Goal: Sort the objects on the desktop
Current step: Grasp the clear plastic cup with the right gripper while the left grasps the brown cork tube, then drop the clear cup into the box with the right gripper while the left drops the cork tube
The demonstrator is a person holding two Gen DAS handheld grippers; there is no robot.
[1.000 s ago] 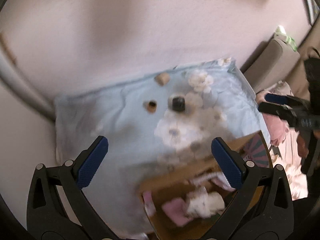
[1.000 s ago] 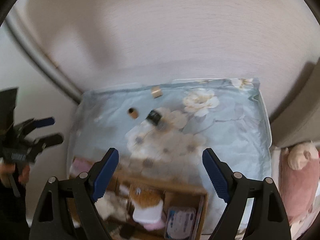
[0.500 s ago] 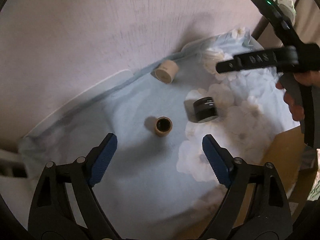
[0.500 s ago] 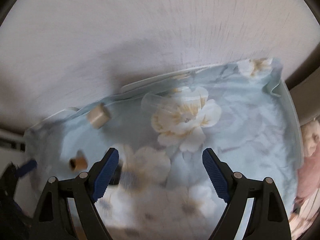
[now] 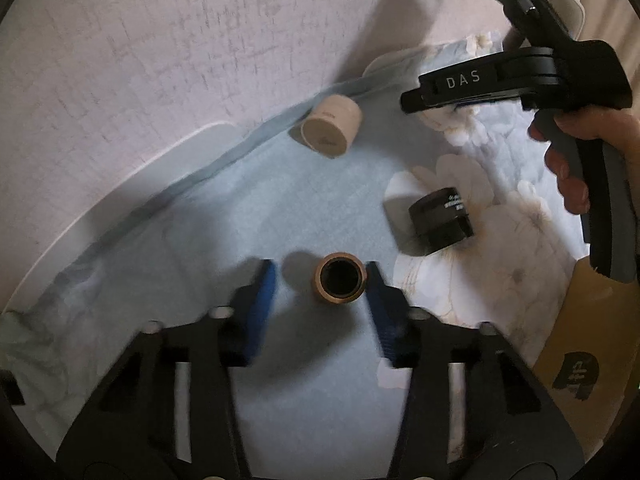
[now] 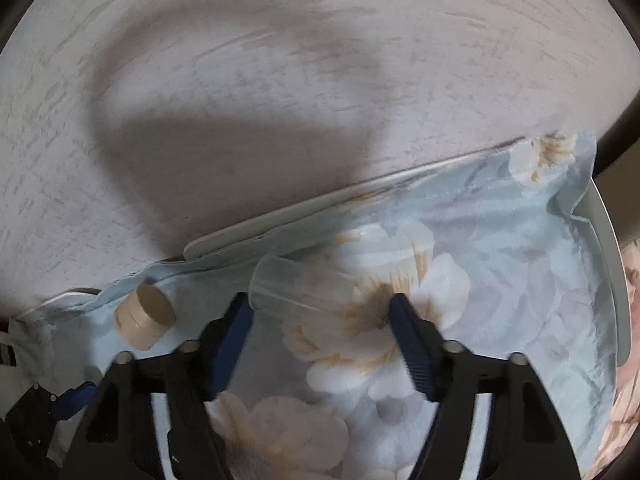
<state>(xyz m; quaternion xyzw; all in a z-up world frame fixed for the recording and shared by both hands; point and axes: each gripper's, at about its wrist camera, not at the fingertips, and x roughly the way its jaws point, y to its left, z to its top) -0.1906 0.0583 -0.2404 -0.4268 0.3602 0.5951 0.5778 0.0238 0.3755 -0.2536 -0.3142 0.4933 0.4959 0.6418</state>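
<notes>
1. While my left tongs (image 5: 320,282) point steeply down at the cloth (image 5: 280,200), their jaws have just been closing and now stand narrow, with the brown tube (image 5: 339,283) upright between the blue pads.
2. My right pad (image 5: 378,300) sits at the tube's rim; my left pad (image 5: 262,300) is apart from it, so the tube is not clamped.
3. Beyond it, to the right, a black jar (image 5: 440,220) lies tilted on a printed flower.
4. Farther back, a beige jar (image 5: 330,130) lies on its side near the cloth's edge.
5. My right hand (image 5: 576,160) holds the other tongs above the flowers.
6. My right tongs (image 6: 322,320) have also just been closing and stand half wide; a clear cup (image 6: 296,292) lies on its side between the pads, and whether they touch it I cannot tell.
</notes>
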